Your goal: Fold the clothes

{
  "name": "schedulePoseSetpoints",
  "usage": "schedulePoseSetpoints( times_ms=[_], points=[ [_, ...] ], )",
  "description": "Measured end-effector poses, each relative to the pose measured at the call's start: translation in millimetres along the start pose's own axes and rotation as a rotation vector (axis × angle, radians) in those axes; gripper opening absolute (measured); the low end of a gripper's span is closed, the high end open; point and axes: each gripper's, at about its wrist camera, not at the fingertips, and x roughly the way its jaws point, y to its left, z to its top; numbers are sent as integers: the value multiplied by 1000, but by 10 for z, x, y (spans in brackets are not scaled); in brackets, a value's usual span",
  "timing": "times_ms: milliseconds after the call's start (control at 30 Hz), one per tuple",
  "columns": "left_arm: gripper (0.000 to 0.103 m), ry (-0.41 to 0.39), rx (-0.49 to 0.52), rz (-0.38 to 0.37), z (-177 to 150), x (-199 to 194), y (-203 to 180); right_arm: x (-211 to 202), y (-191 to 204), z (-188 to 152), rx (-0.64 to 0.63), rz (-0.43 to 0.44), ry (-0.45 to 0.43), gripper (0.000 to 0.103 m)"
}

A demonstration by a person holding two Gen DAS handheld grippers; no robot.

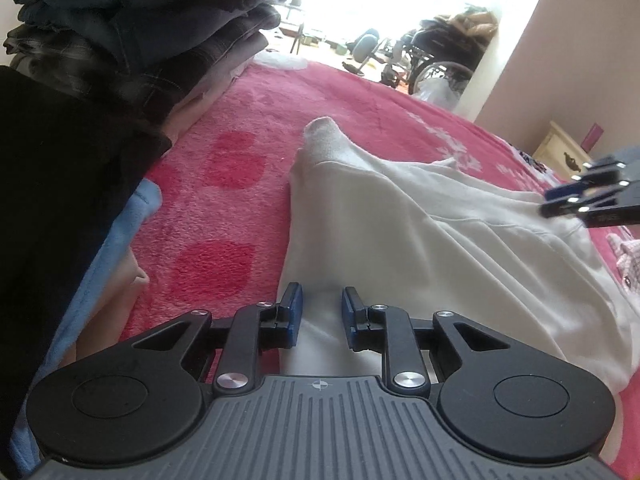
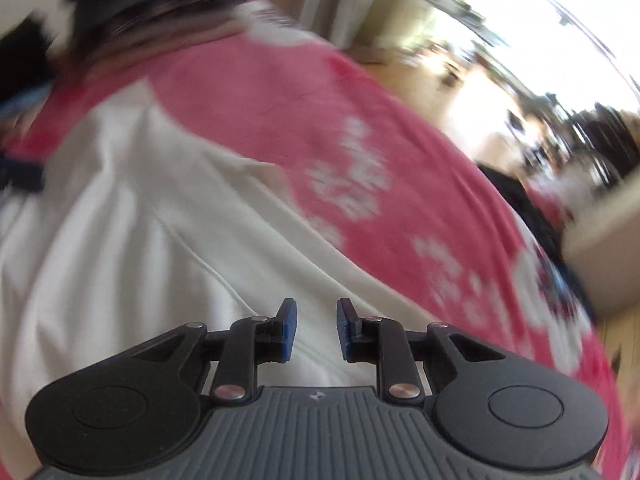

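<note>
A white garment (image 1: pixel 420 232) lies spread and rumpled on a pink blanket (image 1: pixel 248 184) that covers the bed, one narrow cuffed end (image 1: pixel 320 128) stretched away toward the far edge; the left hand-held gripper (image 1: pixel 321 312) hangs over the garment's near edge, its blue-padded fingers (image 1: pixel 294 312) parted by a narrow gap, with white cloth seen below that gap but not pinched by the pads; the right hand-held gripper (image 2: pixel 316 328) is likewise a little spread above the white cloth (image 2: pixel 140 240), nothing clamped between its pads, and its view is smeared by motion blur; from the left wrist view the right one shows at the right edge (image 1: pixel 576 200), just over the garment's far side; to the left on the bed stands a stack of folded dark clothes (image 1: pixel 132 28), with a black piece (image 1: pixel 52 184) and a light blue piece (image 1: pixel 120 236) nearer; beyond the bed a bright room holds a wheelchair (image 1: pixel 436 60), and a cream bedside cabinet (image 1: pixel 564 156) stands by the wall.
</note>
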Motion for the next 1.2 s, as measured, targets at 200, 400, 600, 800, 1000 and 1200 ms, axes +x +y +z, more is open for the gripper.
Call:
schedulePoseSetpoints(
  times_ms=[200, 400, 600, 800, 1000, 1200],
  points=[
    [22, 0, 7, -8, -9, -5, 10, 361, 154, 260, -208, 63, 75, 28],
    [22, -8, 17, -20, -23, -3, 25, 537, 100, 377, -275, 118, 156, 36],
    [22, -12, 26, -15, -29, 19, 18, 619, 49, 400, -269, 174, 202, 36],
    [22, -18, 21, -15, -37, 21, 22, 491, 153, 324, -336, 136, 187, 1],
    [22, -20, 22, -9, -45, 9, 21, 287, -25, 330, -254, 42, 82, 1],
    [22, -22, 34, 3, -56, -3, 2, 441, -129, 298, -141, -31, 36, 1]
  ],
)
